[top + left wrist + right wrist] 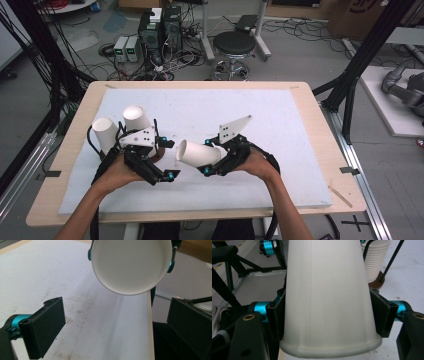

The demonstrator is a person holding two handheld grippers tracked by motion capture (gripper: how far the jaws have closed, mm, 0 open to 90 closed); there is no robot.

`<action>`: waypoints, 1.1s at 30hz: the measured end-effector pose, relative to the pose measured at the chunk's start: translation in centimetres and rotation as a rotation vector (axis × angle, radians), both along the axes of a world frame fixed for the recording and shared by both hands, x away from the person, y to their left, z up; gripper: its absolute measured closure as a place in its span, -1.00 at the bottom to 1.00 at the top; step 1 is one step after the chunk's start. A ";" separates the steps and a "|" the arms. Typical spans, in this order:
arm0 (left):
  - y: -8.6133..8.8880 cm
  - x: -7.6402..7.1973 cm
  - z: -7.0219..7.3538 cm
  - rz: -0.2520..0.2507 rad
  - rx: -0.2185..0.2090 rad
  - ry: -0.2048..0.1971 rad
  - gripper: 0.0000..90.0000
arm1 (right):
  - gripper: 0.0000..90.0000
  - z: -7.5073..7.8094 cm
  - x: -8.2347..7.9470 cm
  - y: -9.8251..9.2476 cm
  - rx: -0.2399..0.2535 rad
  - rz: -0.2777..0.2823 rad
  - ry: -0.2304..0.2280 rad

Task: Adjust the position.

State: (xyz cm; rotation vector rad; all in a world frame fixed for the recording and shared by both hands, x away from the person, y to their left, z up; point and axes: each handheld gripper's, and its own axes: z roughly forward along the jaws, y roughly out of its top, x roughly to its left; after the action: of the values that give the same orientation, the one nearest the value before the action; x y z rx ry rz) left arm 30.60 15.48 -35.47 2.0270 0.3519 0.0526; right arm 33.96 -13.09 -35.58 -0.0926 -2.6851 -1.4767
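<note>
White paper cup (198,153) clamped sideways in the right gripper (212,167) — fingers (277,315) pressed against its wall on both sides, close behind the rolled rim, as seen in the right gripper view. Held above the tabletop (280,125), near the front middle of the white mat. Long axis lying roughly level, closed bottom pointing toward the person's left, straight at the left gripper (167,160).

Seen from the left gripper view: cup bottom (131,265) facing the camera, round and plain, high in the frame and ahead of the two black fingers (47,325), which stand wide apart with nothing between them — released, not touching the cup.

Relation that matters for the next move, judged from this: cup lies straight ahead of the left fingers and a little above their line, axis running along the approach rather than across it. Would call for the left gripper to rise and come forward so the spread fingers pass either side of the narrow end, then close across the wall — likely a hand-over, or a steadying grip. Risk: squeezing a thin paper wall far from the rim, where it dents easily.

Two more cups (122,125) standing upside down at the left of the mat, just beside each other, beyond the left hand (125,170).
</note>
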 end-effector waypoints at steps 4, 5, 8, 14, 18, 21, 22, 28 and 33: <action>-0.4 0.1 0.4 -0.015 0.063 0.010 -0.96 | -0.38 0.2 -0.1 0.3 -0.066 0.005 -0.015; -0.5 0.1 0.5 -0.017 0.081 0.011 -0.96 | -0.38 0.3 -0.1 0.4 -0.080 0.009 -0.019; -0.7 0.1 0.8 -0.031 0.130 0.020 -0.96 | -0.38 0.5 -0.1 0.6 -0.120 0.012 -0.028; -1.0 0.3 0.9 -0.051 0.201 0.038 -0.96 | -0.38 0.4 -0.1 1.0 -0.186 0.016 -0.041; -1.3 0.5 1.0 -0.063 0.253 0.048 -0.96 | -0.38 0.6 -0.1 1.2 -0.218 0.020 -0.048; -1.4 0.7 1.2 -0.079 0.285 0.042 -0.96 | -0.38 0.9 -0.2 1.5 -0.262 0.020 -0.062; -1.5 0.7 1.2 -0.072 0.279 0.052 -0.96 | -0.38 0.9 -0.2 1.6 -0.272 0.021 -0.065; -1.7 1.1 1.0 -0.085 0.354 0.068 -0.96 | -0.38 0.9 -0.4 2.2 -0.348 0.035 -0.078; -2.2 1.2 0.5 -0.103 0.411 0.076 -0.96 | -0.38 0.8 -0.4 2.7 -0.393 0.042 -0.085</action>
State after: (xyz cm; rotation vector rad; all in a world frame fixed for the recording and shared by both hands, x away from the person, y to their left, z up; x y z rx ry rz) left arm 31.81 13.25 -34.96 2.4566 0.3008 -0.0175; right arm 33.51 -10.37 -34.79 0.0049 -2.9873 -0.9433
